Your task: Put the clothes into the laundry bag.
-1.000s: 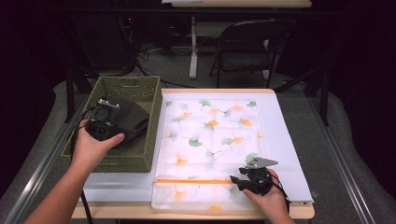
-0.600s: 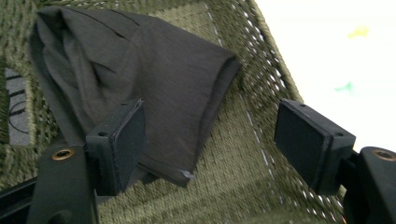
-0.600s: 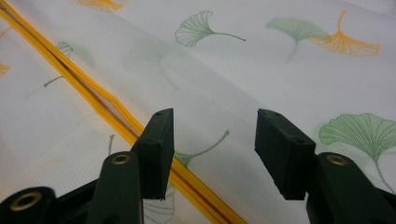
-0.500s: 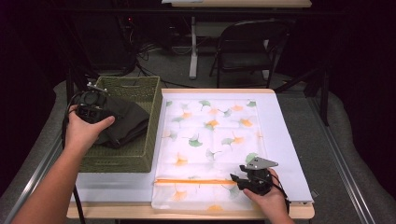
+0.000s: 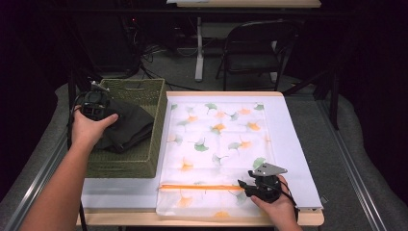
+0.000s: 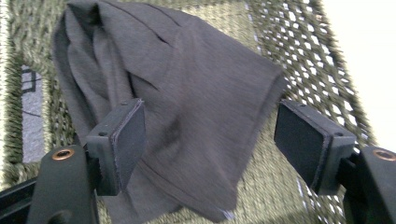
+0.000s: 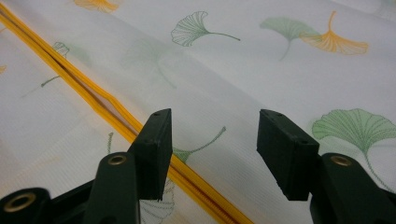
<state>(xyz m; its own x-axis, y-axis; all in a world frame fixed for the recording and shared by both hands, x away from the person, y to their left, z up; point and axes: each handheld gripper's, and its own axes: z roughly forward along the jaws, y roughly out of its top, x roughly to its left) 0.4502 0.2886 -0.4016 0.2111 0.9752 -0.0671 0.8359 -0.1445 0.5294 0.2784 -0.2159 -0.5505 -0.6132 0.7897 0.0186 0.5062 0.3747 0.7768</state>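
The left tool (image 6: 208, 144) is held wide above the dark cloth (image 6: 187, 107) in the basket (image 5: 144, 159); the right tool (image 7: 212, 154) is spread wide over the bag's orange zipper (image 7: 102, 109).

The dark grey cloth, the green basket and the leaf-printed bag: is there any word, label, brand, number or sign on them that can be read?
None can be read.
Dark grey cloth: a small pale spot at its lower corner, perhaps a tag, too small to read.
Green woven basket: no text.
White bag: ginkgo leaf prints and an orange zipper, no letters.
Left gripper and right gripper: open, plain black pads, no markings.
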